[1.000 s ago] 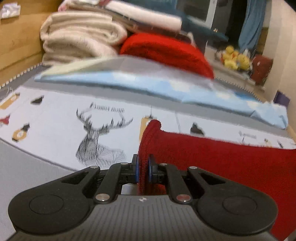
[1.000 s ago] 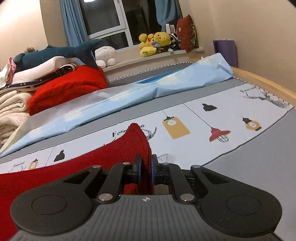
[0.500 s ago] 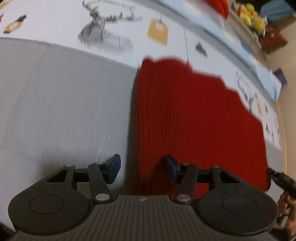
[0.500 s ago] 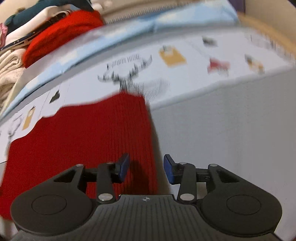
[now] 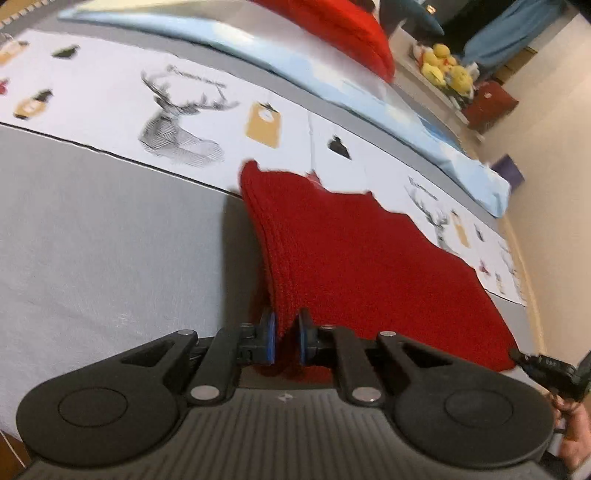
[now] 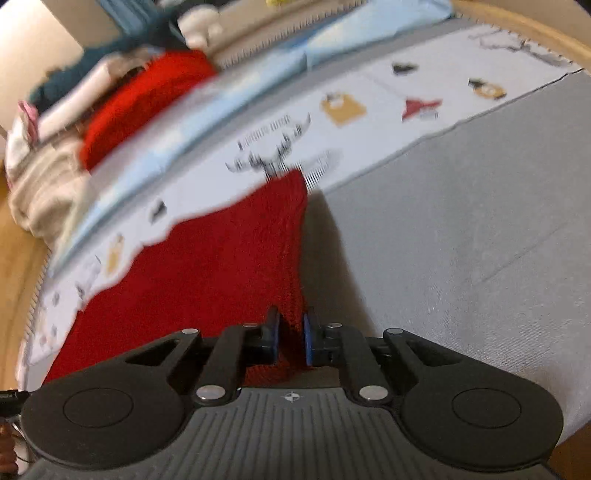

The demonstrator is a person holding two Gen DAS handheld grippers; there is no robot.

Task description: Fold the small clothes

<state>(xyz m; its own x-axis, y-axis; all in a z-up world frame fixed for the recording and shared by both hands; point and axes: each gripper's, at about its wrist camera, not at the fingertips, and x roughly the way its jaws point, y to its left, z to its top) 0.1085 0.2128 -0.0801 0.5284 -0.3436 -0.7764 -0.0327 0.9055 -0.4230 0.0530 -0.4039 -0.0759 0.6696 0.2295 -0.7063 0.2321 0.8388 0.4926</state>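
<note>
Red knit garment [image 5: 354, 254]: lies folded on the grey bed cover [image 5: 103, 236], its far edge reaching onto the white printed sheet [image 5: 110, 92] with deer and lantern motifs. Left gripper [image 5: 283, 341]: fingers have just been closing and are now clamped on the garment's near left corner, red knit pinched between the blue pads. Right gripper [image 6: 290, 341]: fingers likewise just closed, clamped on the near right corner of the same garment [image 6: 207, 269]. Behind, along the far side of the bed: light blue sheet [image 5: 332, 70], a second red knit item [image 5: 347, 26], stacked pale folded textiles [image 6: 40, 192], yellow plush toys [image 5: 447, 70] on a sill.
</note>
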